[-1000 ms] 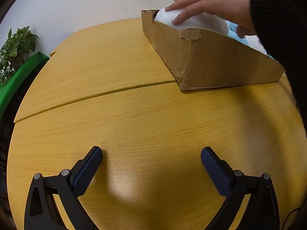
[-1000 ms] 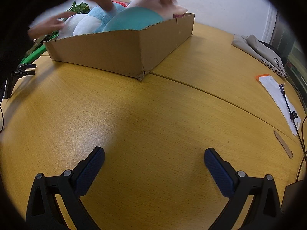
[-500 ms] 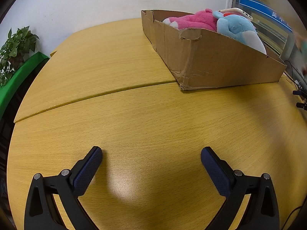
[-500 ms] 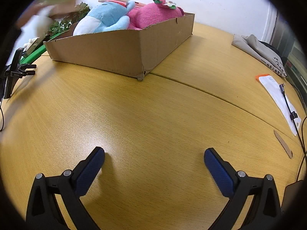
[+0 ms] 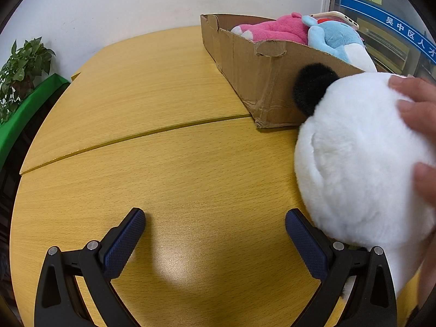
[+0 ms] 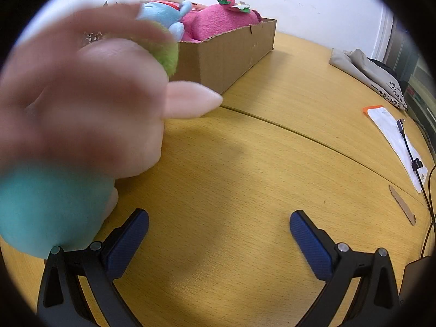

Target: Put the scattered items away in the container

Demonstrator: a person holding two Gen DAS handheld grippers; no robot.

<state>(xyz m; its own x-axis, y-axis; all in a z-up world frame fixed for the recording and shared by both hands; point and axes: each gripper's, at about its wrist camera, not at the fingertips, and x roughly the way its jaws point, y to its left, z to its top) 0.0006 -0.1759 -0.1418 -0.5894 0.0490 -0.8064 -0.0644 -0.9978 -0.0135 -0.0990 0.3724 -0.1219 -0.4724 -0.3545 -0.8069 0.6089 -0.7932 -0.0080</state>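
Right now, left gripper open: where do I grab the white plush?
Probably the black ear of the white plush. The round body looks wider than the left gripper opens. Come from the left; a hand covers the right.

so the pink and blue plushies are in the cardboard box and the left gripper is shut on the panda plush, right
Not quite. The left wrist view shows the left gripper open and empty; a bare hand holds the panda plush. The pink plush and blue plush are in the cardboard box.
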